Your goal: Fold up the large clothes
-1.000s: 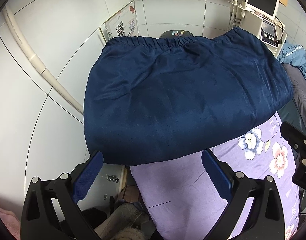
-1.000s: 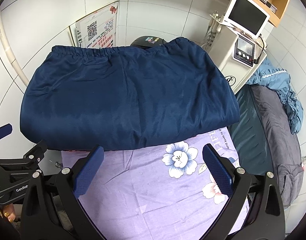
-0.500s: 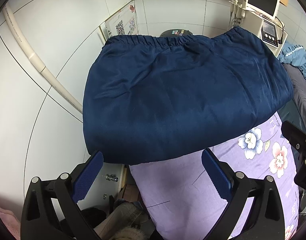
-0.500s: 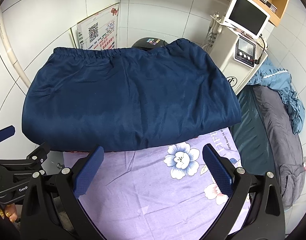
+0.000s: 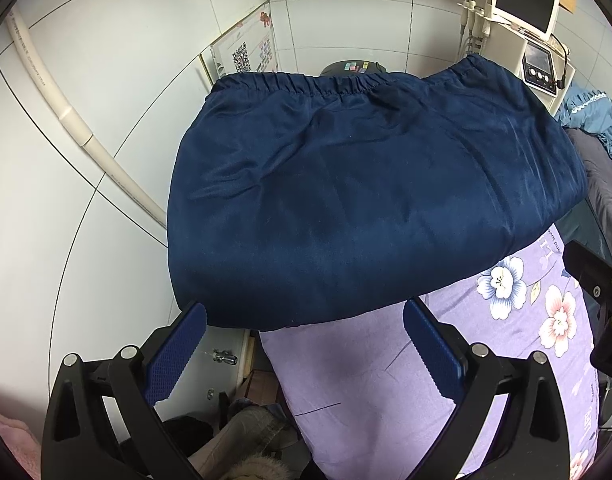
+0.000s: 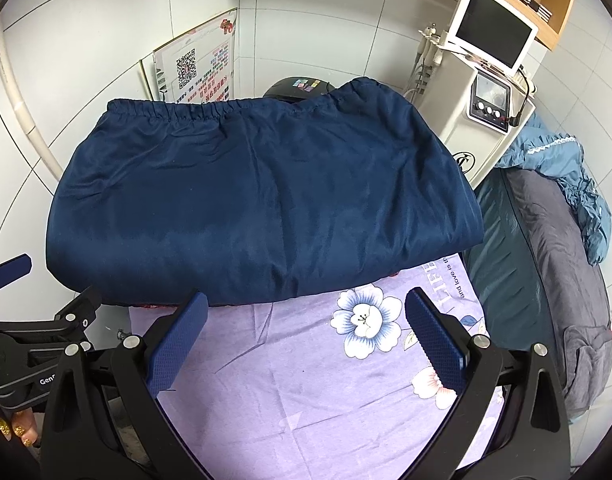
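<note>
Both grippers, left (image 5: pixel 304 342) and right (image 6: pixel 306 334), hovered low in frame, jaws spread wide and empty, before the folded navy satin garment (image 6: pixel 262 204) on the lilac floral sheet (image 6: pixel 306 392).

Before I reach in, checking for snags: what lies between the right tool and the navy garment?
Only bare purple floral sheet separates the right tool from the navy garment, seen in the right wrist view.

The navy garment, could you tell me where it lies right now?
The navy garment lies folded across the far end of the purple sheet, ahead of both open grippers.
</note>
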A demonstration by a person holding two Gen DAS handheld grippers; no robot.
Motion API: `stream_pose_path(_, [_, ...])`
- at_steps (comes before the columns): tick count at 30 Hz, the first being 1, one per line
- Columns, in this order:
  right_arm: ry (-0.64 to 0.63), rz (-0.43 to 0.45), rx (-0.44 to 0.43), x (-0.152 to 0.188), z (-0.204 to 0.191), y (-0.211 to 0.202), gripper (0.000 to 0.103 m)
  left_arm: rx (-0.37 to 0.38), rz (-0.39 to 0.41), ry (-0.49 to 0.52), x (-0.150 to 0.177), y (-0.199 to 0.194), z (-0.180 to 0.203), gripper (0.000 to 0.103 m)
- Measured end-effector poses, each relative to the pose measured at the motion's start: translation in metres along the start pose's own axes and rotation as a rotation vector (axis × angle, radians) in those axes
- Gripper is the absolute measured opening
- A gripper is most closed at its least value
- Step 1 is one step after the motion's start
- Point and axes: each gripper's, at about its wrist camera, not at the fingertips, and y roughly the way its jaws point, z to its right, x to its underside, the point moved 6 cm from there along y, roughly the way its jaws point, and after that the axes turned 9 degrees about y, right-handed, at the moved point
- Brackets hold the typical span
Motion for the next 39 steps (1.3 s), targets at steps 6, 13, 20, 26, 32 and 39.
stream_pose_path(6, [0.003, 0.007, 0.003, -0.0005, -0.0005, -0.0001, 0.097, -0.012, 0.003, 0.004, 0.0004, -0.001, -0.0004, 0.097])
stream_pose_path(13, [0.017, 0.018, -0.001, -0.0036, 0.0, -0.0014, 0.097, -0.019, 0.008, 0.005, 0.0018, -0.0031, -0.0013, 0.097])
stream_pose_path(20, [0.012, 0.013, 0.0, -0.004, -0.0025, -0.0001, 0.097, -0.052, 0.011, 0.011, 0.0015, -0.0033, -0.0038, 0.097])
stream_pose_path(26, [0.013, 0.019, 0.0, -0.0054, -0.0034, 0.0005, 0.097, -0.05, 0.008, 0.012, 0.0015, -0.0028, -0.0037, 0.097])
stream_pose_path(32, [0.013, 0.015, 0.002, -0.0053, -0.0035, 0.0016, 0.097, -0.046, 0.008, 0.011, 0.0026, -0.0033, -0.0034, 0.097])
stream_pose_path(39, [0.01, 0.012, -0.001, -0.0046, -0.0046, 0.0027, 0.097, -0.035, 0.011, 0.006, 0.0036, -0.003, -0.0029, 0.097])
